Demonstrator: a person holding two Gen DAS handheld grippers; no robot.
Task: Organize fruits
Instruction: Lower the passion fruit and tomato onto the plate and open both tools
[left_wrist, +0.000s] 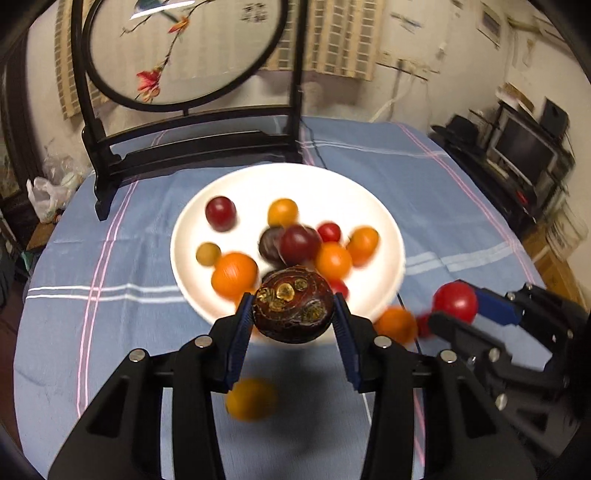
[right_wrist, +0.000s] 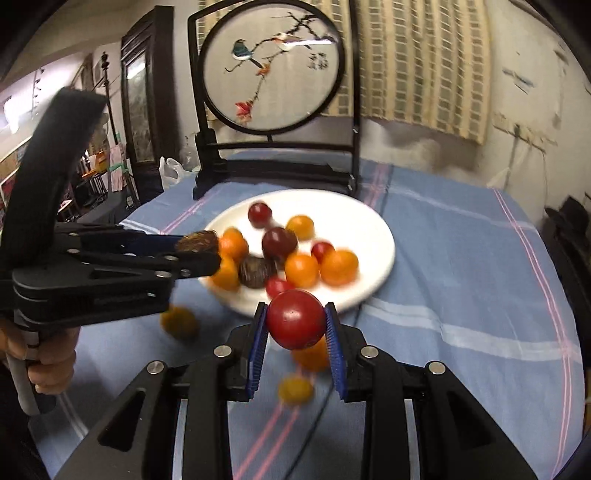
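Observation:
My left gripper (left_wrist: 293, 312) is shut on a dark brown water chestnut (left_wrist: 293, 308) and holds it over the near rim of the white plate (left_wrist: 258, 181). My right gripper (right_wrist: 295, 325) is shut on a red tomato (right_wrist: 295, 319) just in front of the plate (right_wrist: 369, 229). The plate holds several orange, red and dark fruits. In the left wrist view the right gripper (left_wrist: 458, 306) with its tomato (left_wrist: 455, 302) is at the right. In the right wrist view the left gripper (right_wrist: 201, 251) with its chestnut (right_wrist: 197, 240) reaches in from the left.
Loose orange fruits lie on the blue cloth near the plate: one (left_wrist: 251, 398) under my left gripper, one (left_wrist: 397, 325) by the plate's rim, and others (right_wrist: 179, 321) (right_wrist: 295, 389). A black-framed round embroidered screen (right_wrist: 273, 66) stands behind the plate.

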